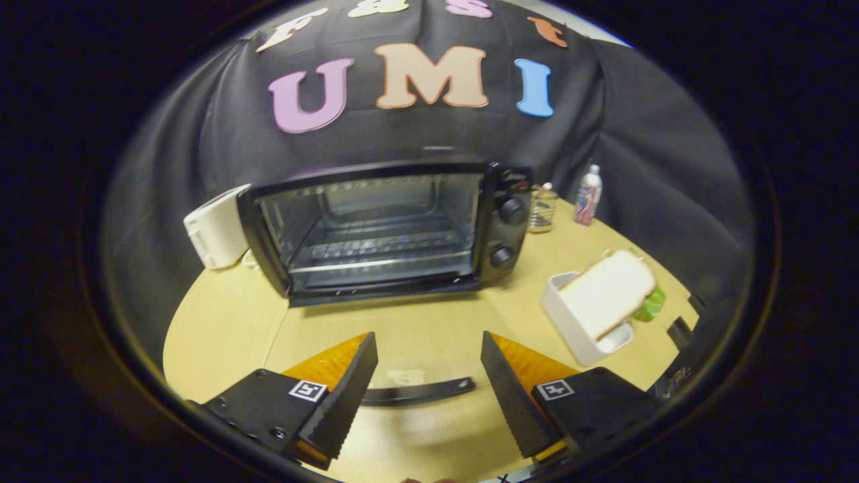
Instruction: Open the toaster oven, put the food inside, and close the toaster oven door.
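Observation:
The black toaster oven (392,225) stands on the wooden table (221,329) beyond my fingers. Its door is folded down toward me, and the wire rack inside is bare. The door's dark handle (416,392) lies low between my two fingers. My gripper (427,335) is open with nothing held; neither finger touches the handle. A slice of white bread (607,292) leans tilted on a white rectangular dish (580,335), to the right of the oven and just beyond my right finger (513,389).
A white toaster (215,235) sits against the oven's left side. A glass jar (542,209) and a slim bottle (588,196) stand behind the oven on the right. Something green (649,305) lies beside the dish. The table's edge curves close behind the dish.

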The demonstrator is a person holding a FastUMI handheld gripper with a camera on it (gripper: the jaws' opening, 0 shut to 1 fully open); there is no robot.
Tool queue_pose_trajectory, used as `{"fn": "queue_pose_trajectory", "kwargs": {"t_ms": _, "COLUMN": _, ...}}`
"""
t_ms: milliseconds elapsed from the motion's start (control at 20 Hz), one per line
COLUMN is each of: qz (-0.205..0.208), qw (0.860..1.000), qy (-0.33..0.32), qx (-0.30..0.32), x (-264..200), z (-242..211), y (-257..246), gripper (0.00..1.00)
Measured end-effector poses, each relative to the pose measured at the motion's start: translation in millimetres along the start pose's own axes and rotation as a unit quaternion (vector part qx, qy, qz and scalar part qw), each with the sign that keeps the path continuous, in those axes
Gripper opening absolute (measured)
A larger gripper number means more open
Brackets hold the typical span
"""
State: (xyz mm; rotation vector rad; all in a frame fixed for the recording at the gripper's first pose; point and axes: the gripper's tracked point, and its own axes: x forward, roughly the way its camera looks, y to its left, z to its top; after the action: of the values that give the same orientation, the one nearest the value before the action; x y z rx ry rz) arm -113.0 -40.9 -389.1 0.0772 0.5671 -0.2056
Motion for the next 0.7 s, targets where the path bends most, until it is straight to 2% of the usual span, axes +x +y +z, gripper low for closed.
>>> {"fn": "queue_pose_trajectory", "kwargs": {"t_ms": 150, "qz": -0.051, "qw": 0.997, "qy": -0.03, "qx": 0.043, "x": 3, "z": 33, "y": -56, "gripper": 0.97}}
{"fn": "queue_pose_trajectory", "kwargs": {"t_ms": 350, "qz": -0.124, "qw": 0.987, "qy": -0.052, "qx": 0.086, "x": 3, "z": 58, "y": -138, "gripper": 0.97}}
{"fn": "queue_pose_trajectory", "kwargs": {"t_ms": 550, "qz": -0.195, "qw": 0.972, "qy": -0.063, "qx": 0.117, "x": -5, "z": 66, "y": -217, "gripper": 0.97}}
{"fn": "queue_pose_trajectory", "kwargs": {"t_ms": 700, "qz": -0.223, "qw": 0.961, "qy": -0.062, "qx": 0.151, "x": -3, "z": 60, "y": -256, "gripper": 0.96}}
